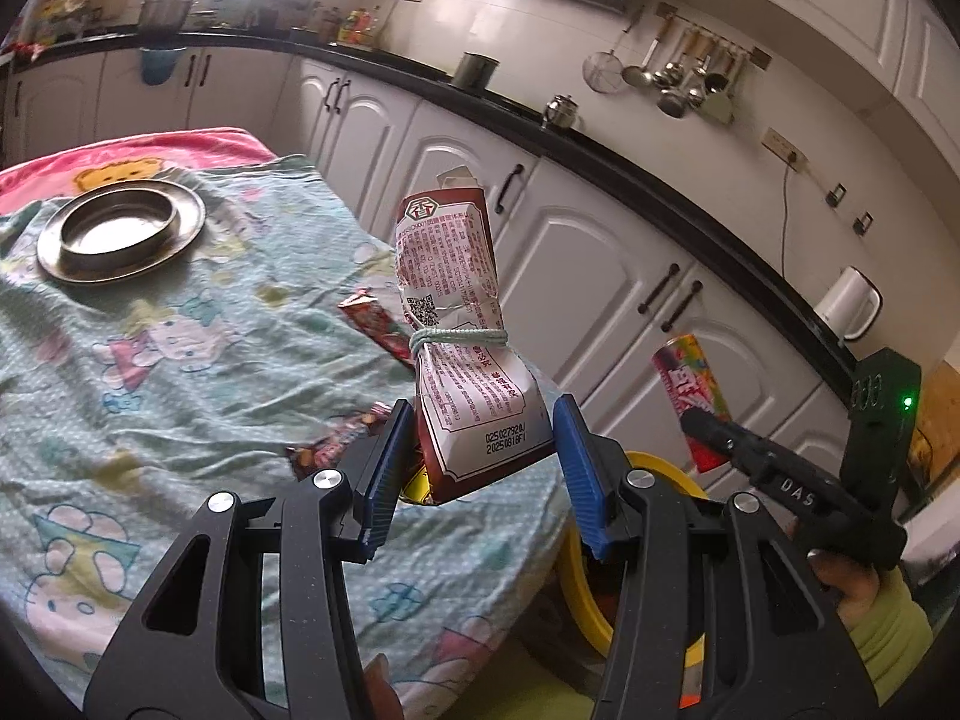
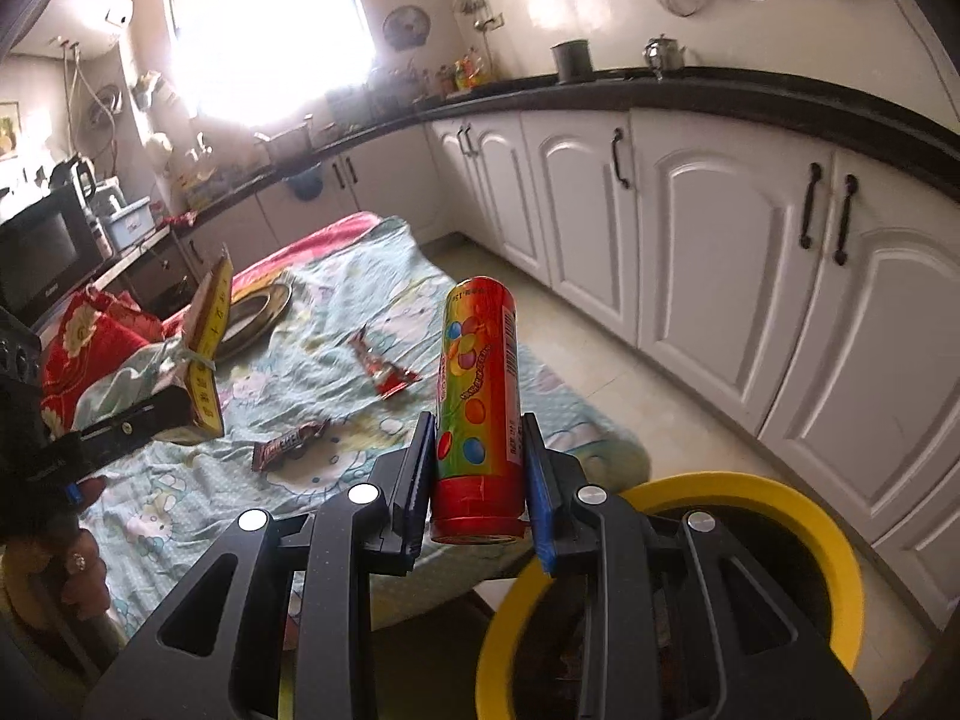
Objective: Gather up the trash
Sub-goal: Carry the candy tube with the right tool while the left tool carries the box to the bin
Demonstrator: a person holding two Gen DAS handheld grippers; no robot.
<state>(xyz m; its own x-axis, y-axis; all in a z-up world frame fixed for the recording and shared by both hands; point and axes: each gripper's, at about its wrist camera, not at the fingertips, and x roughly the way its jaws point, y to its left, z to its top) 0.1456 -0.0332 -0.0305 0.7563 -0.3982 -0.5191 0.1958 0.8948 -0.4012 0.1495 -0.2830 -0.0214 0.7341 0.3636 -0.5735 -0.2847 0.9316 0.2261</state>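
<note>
Below and just right of my right gripper (image 2: 480,474) sits the round yellow-rimmed bin (image 2: 798,498), its inside too dark for me to make out. My left gripper (image 1: 480,450) is clamped on a crumpled red-and-white paper packet tied with string (image 1: 462,324); the right grips a red cylindrical candy tube (image 2: 477,408). I'd centre each over the opening before releasing. Two small wrappers (image 2: 384,369) lie ahead on the cloth.

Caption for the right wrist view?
Right gripper holds a candy tube upright beside the yellow bin.
</note>
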